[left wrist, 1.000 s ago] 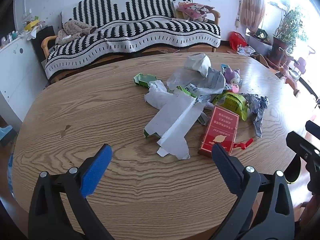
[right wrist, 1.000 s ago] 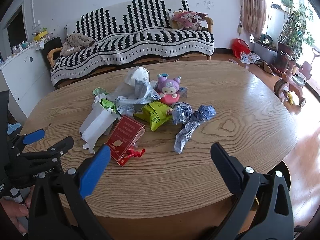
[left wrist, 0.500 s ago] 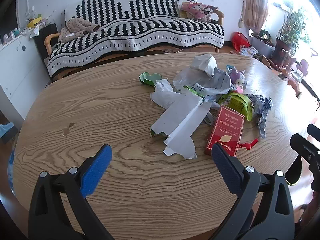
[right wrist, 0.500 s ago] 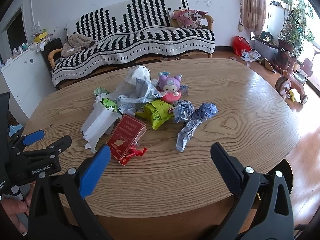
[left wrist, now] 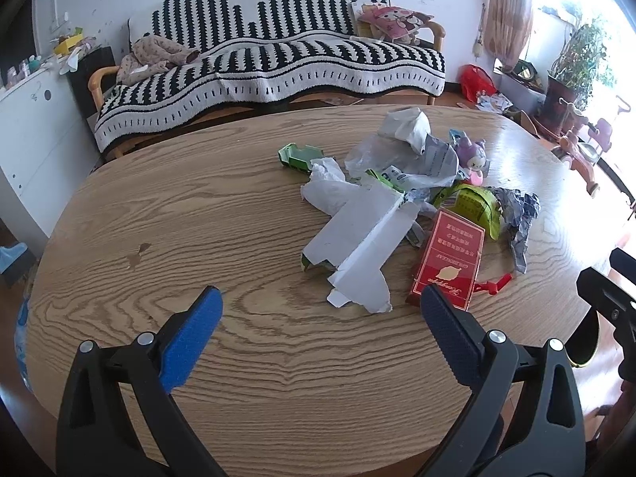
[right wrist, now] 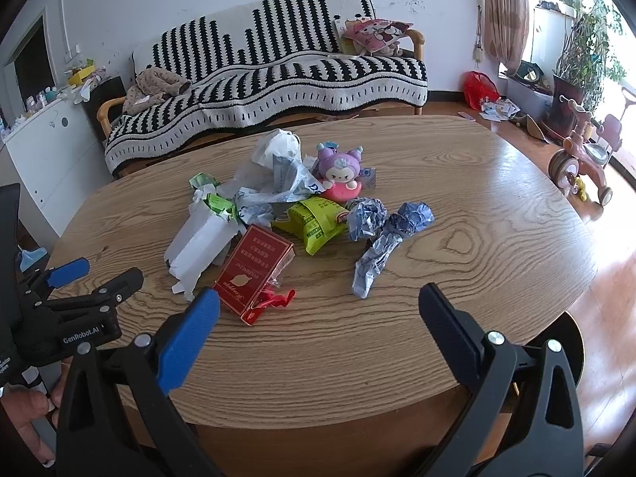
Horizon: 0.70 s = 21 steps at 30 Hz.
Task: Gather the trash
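Nothing has been collected yet, as far as the views show: the whole pile of trash lies on the wooden surface [right wrist: 477,238], and no bin or bag for it is in sight. The red box [right wrist: 254,268] serves as landmark. Just left of it lies the torn white carton [right wrist: 198,238]; behind it sit the yellow-green snack wrapper [right wrist: 314,222] and the crumpled plastic bag [right wrist: 274,167]; to its right lie crumpled blue-grey paper balls [right wrist: 381,234]. A purple toy [right wrist: 342,175] stands behind the wrapper and is probably not trash. The left gripper [left wrist: 318,318] and the right gripper [right wrist: 316,310] both hover near the red box, jaws wide apart, holding nothing. Every piece remains to be picked up.
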### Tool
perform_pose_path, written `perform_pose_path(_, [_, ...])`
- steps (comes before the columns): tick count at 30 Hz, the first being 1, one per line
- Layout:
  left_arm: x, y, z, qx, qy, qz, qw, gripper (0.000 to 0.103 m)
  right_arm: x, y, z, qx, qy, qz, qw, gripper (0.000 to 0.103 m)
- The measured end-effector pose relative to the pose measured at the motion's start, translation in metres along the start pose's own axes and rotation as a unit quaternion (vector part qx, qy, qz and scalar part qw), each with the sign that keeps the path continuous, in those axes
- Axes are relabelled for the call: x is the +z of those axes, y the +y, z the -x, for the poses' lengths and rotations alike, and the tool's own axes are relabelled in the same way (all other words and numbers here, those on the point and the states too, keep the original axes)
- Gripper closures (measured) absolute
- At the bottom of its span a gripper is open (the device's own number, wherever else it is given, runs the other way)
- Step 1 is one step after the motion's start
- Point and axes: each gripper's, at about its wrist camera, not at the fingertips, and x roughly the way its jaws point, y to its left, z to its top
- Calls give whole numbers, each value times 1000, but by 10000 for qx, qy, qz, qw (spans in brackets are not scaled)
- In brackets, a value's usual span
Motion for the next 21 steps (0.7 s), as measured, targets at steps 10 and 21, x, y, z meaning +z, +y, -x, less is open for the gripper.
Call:
perform_pose_path(10, [1, 4, 0, -43, 15, 55, 10000, 6, -1, 0, 0, 8, -1, -3, 10000, 6])
perform_pose_path(21, [11, 18, -10, 3, -18, 94, 10000, 6, 1, -4, -4, 29, -4, -32, 10000, 6])
